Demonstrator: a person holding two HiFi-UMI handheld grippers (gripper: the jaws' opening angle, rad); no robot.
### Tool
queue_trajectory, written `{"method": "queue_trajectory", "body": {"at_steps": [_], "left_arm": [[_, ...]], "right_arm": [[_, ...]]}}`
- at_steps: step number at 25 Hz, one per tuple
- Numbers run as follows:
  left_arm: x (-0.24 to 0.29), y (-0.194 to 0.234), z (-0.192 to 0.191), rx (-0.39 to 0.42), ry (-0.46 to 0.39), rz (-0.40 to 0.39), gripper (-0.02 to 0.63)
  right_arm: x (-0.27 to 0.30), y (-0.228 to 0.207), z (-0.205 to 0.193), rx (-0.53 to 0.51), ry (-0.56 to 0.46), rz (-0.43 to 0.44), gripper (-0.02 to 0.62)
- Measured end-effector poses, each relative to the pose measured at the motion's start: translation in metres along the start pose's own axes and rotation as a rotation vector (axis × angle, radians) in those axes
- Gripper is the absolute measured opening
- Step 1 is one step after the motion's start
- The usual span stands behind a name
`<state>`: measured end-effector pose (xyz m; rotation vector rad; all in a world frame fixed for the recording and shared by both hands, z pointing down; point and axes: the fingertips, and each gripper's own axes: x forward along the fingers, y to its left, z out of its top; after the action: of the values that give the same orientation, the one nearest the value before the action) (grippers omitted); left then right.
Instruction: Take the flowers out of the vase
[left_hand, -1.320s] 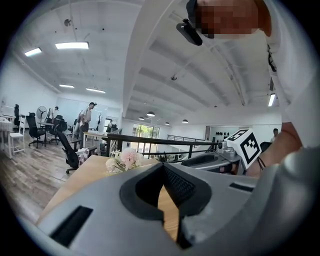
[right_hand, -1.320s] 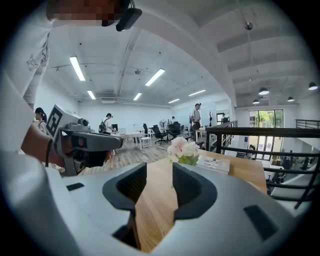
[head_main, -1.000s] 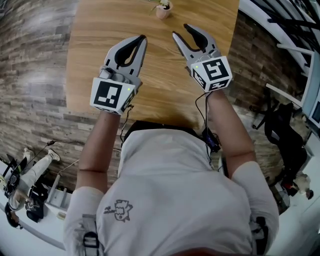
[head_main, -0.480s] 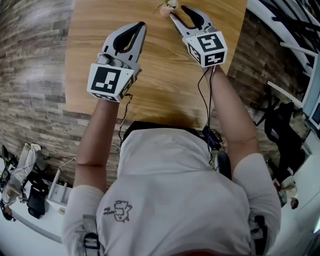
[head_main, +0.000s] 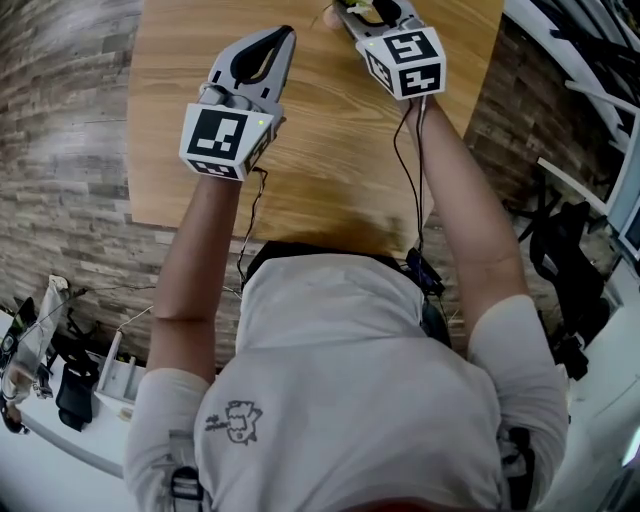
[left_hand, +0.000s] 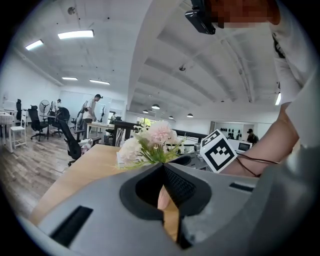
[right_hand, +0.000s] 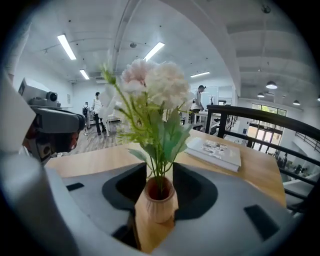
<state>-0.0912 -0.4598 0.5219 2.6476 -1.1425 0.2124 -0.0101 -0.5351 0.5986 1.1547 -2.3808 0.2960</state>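
Since the earlier frame the right gripper (head_main: 365, 10) has advanced to the far side of the worktop (head_main: 330, 150) and now sits at the vase (head_main: 329, 16); the left gripper (head_main: 285, 35) has shifted only slightly and holds its place left of it. Head view: both grippers are held out over the worktop, the left one nearer the person, its jaws drawn together at the tips. The vase is at the far edge of the picture, just beside the right gripper's jaws and largely cut off. Left gripper view: the left gripper (left_hand: 162, 167) has its jaws together with nothing between them. Beyond them stand the flowers (left_hand: 152, 142), with the right gripper (left_hand: 218, 150) just to their right. Right gripper view: the right gripper (right_hand: 159, 167) has its jaws apart. The vase (right_hand: 157, 205) stands upright on the worktop between them, close to both pads; contact cannot be confirmed. The flowers (right_hand: 155, 85) are seated in the vase, stems in its mouth, blooms above. A book (right_hand: 215, 152) lies flat on the worktop, far right of the vase and apart from it.
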Motion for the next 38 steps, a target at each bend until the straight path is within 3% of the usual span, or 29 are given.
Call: {"method": "queue_trajectory", "body": {"at_steps": [4, 10, 19, 38], "left_arm": [[0.004, 0.004, -0.003, -0.009, 0.004, 0.008, 0.005], [0.002, 0.004, -0.005, -0.014, 0.011, 0.013, 0.005], [-0.004, 0.0, -0.007, -0.013, 0.009, 0.019, 0.005], [-0.029, -0.041, 0.043, 0.055, -0.061, 0.048, 0.005]], "right_arm": [[0.008, 0.001, -0.002, -0.014, 0.015, 0.01, 0.161], [0.007, -0.001, 0.002, -0.011, -0.006, 0.003, 0.084], [-0.002, 0.0, 0.008, 0.033, -0.054, 0.001, 0.052], [-0.072, -0.001, 0.094, 0.032, -0.256, 0.004, 0.044]]}}
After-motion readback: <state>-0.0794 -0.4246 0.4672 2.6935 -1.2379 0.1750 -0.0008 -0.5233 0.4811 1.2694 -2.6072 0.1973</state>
